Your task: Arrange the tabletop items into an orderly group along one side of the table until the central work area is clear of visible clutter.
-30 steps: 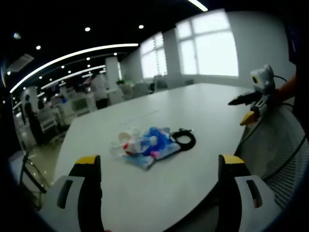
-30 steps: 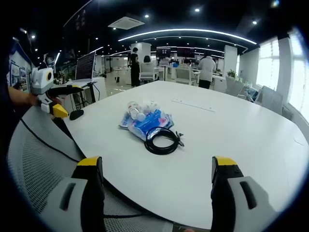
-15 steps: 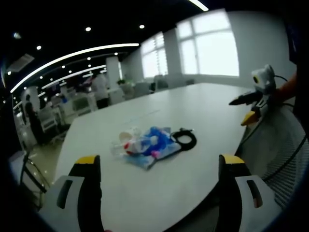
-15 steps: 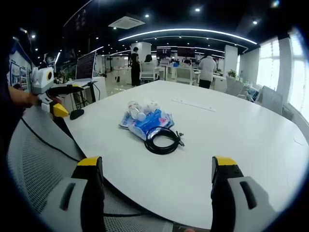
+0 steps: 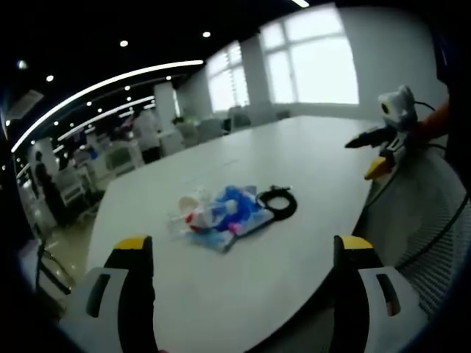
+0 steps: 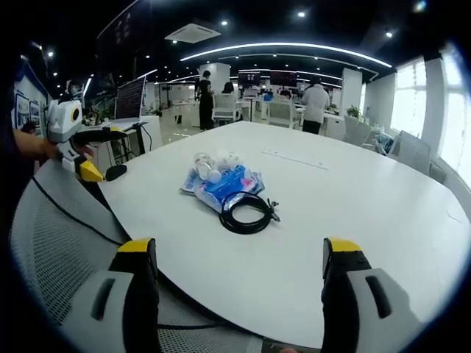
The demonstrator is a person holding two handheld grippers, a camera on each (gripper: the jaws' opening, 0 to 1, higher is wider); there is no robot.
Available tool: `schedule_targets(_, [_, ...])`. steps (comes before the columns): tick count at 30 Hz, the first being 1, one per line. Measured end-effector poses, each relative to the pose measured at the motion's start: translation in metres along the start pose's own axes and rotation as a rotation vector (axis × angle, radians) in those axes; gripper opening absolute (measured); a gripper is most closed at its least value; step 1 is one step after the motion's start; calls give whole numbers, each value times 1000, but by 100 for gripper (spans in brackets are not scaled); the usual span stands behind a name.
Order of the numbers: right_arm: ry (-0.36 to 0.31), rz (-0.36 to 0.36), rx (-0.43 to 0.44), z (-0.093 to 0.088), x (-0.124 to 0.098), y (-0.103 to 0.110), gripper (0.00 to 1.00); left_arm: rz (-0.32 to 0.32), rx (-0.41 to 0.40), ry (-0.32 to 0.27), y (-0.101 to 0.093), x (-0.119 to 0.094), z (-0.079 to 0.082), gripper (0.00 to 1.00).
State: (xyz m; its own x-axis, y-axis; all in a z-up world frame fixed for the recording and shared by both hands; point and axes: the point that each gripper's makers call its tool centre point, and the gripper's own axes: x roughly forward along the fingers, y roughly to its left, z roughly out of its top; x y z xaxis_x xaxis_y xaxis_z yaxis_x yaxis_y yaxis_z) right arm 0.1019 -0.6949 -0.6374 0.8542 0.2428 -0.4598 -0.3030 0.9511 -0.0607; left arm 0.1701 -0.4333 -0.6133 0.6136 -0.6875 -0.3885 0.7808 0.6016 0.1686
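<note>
In the left gripper view, the left gripper (image 5: pixel 243 283) held its fingers spread and empty above the near edge of the white bench (image 5: pixel 316 158). The blue packet pile (image 5: pixel 224 215) and black coiled cable (image 5: pixel 277 201) lay touching, well beyond the fingers; the right gripper (image 5: pixel 383 143) hovered far right.

In the right gripper view, the right gripper (image 6: pixel 239 283) was likewise spread and empty, pile (image 6: pixel 219 184) and cable (image 6: pixel 246 212) ahead, a mesh chair (image 6: pixel 55 235) near left, and the left gripper (image 6: pixel 77 143) at left.

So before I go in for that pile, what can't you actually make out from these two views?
- Blue packets: printing too small to read in the right gripper view, blurred in the left gripper view.
- Small white bottles: bunched together; count unclear.
- Coiled black cable: lies against the packets; whether it overlaps them is unclear.
- Flat strip farther along the table: too faint to identify.
- Table's far edge: cut off in both views.
</note>
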Motion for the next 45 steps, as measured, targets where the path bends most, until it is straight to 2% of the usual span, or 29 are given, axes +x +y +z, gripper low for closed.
schedule_targets(10, [-2, -8, -2, 1, 0, -2, 93, -36, 79, 40, 4, 14, -1, 100])
schedule_targets(24, [1, -19, 3, 0, 0, -4, 93, -70, 109, 62, 22, 42, -2, 99])
schedule_targets(31, [3, -25, 4, 0, 0, -5, 93, -99, 163, 77, 29, 63, -4, 94])
schedule_targets(45, [4, -36, 12, 0, 0, -8, 92, -158, 325, 107, 34, 109, -4, 83])
